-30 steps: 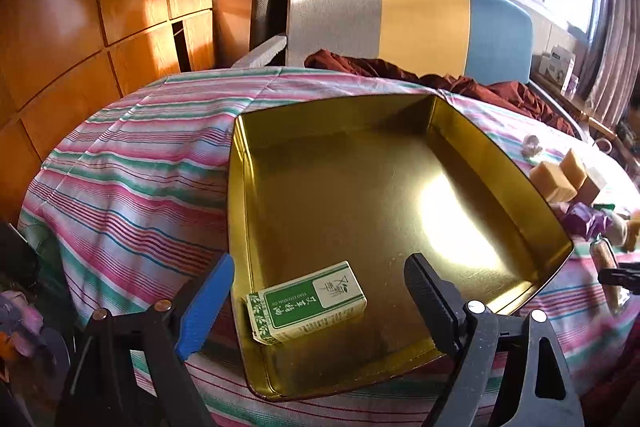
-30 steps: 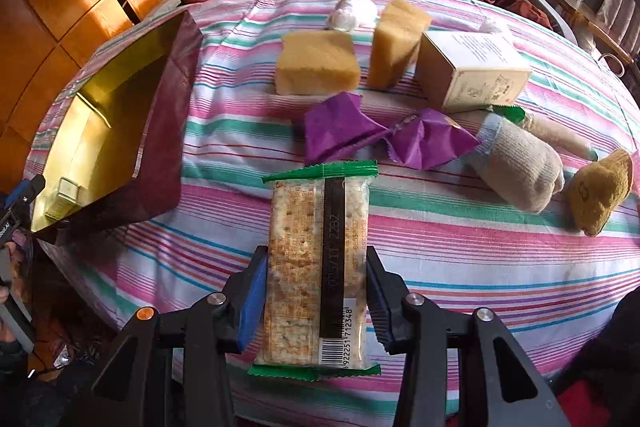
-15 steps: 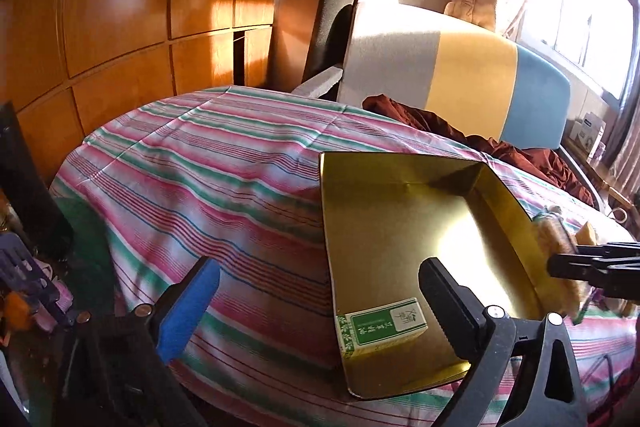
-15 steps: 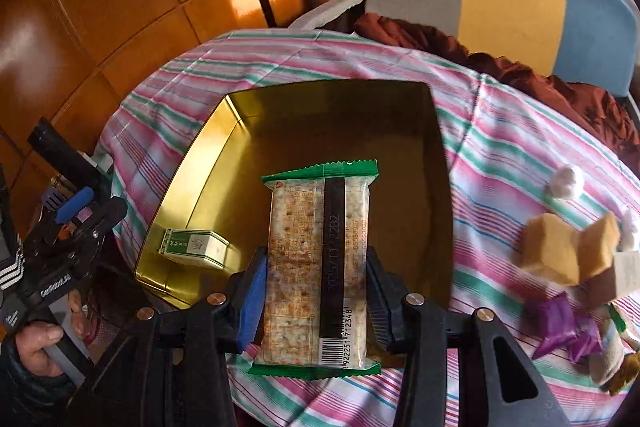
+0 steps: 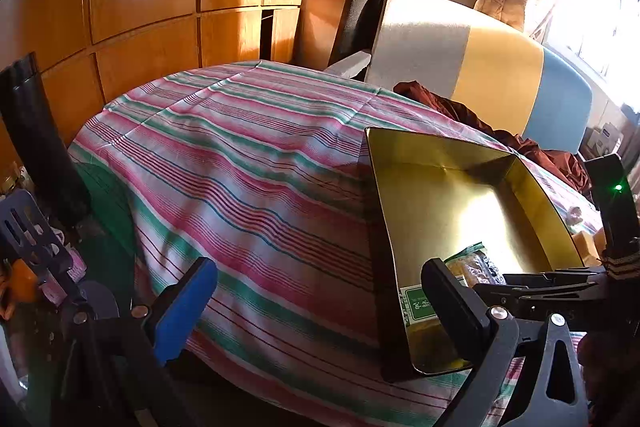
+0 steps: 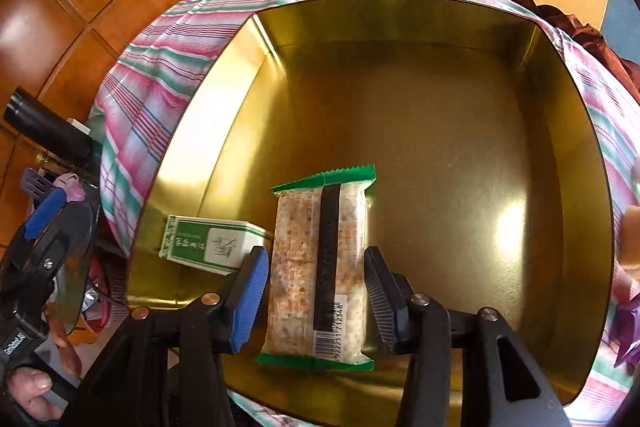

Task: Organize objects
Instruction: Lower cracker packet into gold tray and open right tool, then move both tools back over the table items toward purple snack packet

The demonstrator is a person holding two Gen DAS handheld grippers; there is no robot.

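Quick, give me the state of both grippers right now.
Left gripper: open wide, nothing between its fingers.
Right gripper: jaws opening, the cracker pack between them in the gold tin, pads no longer pressing it.

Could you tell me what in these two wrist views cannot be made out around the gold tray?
- Cracker packet, left wrist view: mostly hidden behind the left gripper's finger.
- Green box, right wrist view: one end covered by the right gripper's blue pad; its print is too small to read.
- Whether the packet rests on the gold tray's floor between the opening jaws: unclear.
- Things right of the tray: cut off by the edge.
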